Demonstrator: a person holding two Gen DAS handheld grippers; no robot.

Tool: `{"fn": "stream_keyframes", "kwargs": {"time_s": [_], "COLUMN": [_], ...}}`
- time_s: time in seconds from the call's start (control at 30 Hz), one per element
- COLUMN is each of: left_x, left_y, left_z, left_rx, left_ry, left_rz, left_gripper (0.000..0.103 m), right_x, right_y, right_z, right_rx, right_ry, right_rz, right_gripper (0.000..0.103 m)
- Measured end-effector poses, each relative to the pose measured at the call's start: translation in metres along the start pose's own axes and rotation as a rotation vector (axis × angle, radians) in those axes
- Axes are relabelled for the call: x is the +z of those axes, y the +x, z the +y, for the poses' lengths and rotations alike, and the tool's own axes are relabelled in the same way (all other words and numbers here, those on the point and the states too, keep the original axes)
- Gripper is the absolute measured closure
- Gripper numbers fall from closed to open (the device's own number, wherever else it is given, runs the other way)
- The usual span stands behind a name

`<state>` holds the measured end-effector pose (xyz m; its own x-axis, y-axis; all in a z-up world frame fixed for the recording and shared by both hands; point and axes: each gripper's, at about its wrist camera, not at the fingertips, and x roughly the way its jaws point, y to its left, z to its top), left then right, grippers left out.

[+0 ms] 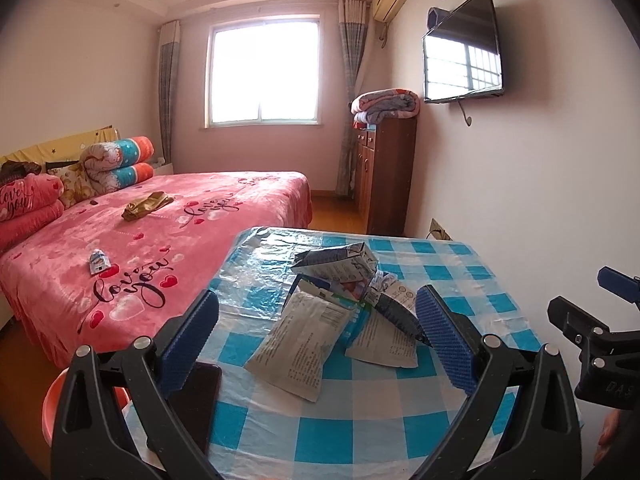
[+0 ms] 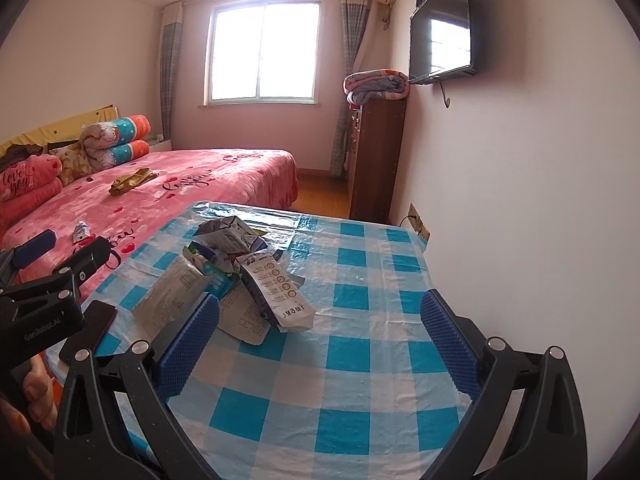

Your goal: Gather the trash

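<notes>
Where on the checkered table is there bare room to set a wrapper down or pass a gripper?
Bare cloth runs along the wall side of the table, right of the trash pile, and across the near edge between the right gripper fingers. The left part is crowded: flattened cartons and wrappers piled together, with a dark phone at the near-left corner, where the left gripper hovers.

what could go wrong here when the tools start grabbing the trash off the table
The pile of wrappers and cartons is loose and overlapping, so a pinch by the open left tool may lift one piece and scatter the rest.

The plastic checked tablecloth looks thin and wrinkled; a low pinch could catch it and drag everything.

A dark phone lies near the table edge beside the pile and could get knocked off.
</notes>
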<state>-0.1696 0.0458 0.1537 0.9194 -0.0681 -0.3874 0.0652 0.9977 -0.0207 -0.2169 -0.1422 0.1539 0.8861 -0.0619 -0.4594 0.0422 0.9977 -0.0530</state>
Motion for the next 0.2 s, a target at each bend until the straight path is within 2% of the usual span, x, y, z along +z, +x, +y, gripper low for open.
{"fn": "stream_keyframes", "kwargs": {"time_s": [0.2], "left_x": [-0.0024], "left_y": [0.0064], "left_z": [0.0016], "left_rx": [0.014], "left_ry": [-0.012], "left_rz": [0.038], "left_gripper": [0.004], "right_x": [-0.0002], "right_y": [-0.0016], "right_z": [-0.0028], "right_rx": [0.006], "right_ry": [0.01], "right_rz": [-0.004], "right_gripper": [0.004]}}
